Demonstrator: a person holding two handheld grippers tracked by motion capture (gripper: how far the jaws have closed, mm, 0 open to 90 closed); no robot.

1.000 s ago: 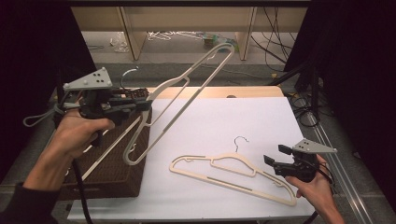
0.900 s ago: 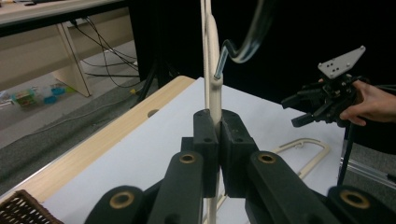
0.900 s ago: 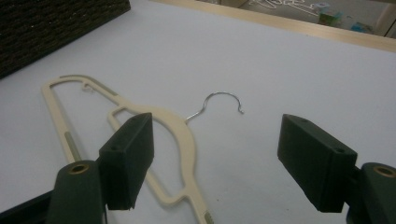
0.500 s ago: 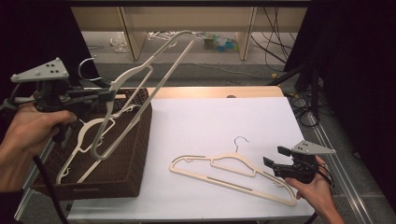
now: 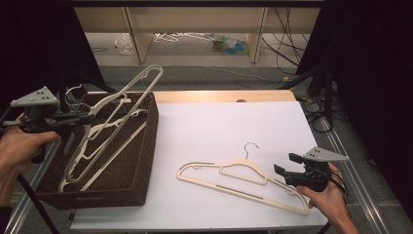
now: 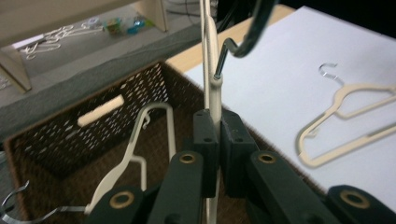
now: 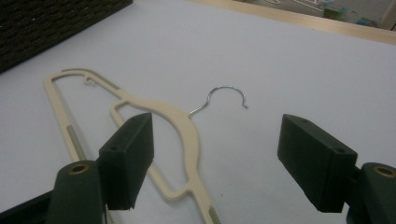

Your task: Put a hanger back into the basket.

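Observation:
My left gripper (image 5: 82, 117) is shut on the neck of a cream plastic hanger (image 5: 146, 92), just below its metal hook. The hanger slants over a brown wicker basket (image 5: 139, 168), with its lower end inside. In the left gripper view the jaws (image 6: 218, 126) pinch the hanger's neck (image 6: 214, 88) above the basket (image 6: 65, 140). Another cream hanger (image 6: 133, 149) lies in the basket. A third hanger (image 5: 234, 180) lies flat on the white tabletop. My right gripper (image 5: 285, 171) stands open at that hanger's right end; in its own view the open gripper (image 7: 217, 158) frames that hanger (image 7: 184, 135).
The white table surface (image 5: 219, 126) stretches from the basket to the right edge. A wooden strip (image 5: 219, 96) borders the far side. Cables and a metal rail (image 5: 341, 146) run along the right. Loose hangers and clutter (image 5: 195, 36) lie on the floor beyond.
My left gripper has carried its hanger leftward from above the table to over the basket, and the hanger's lower end has dropped inside. The right gripper has stayed in place, open.

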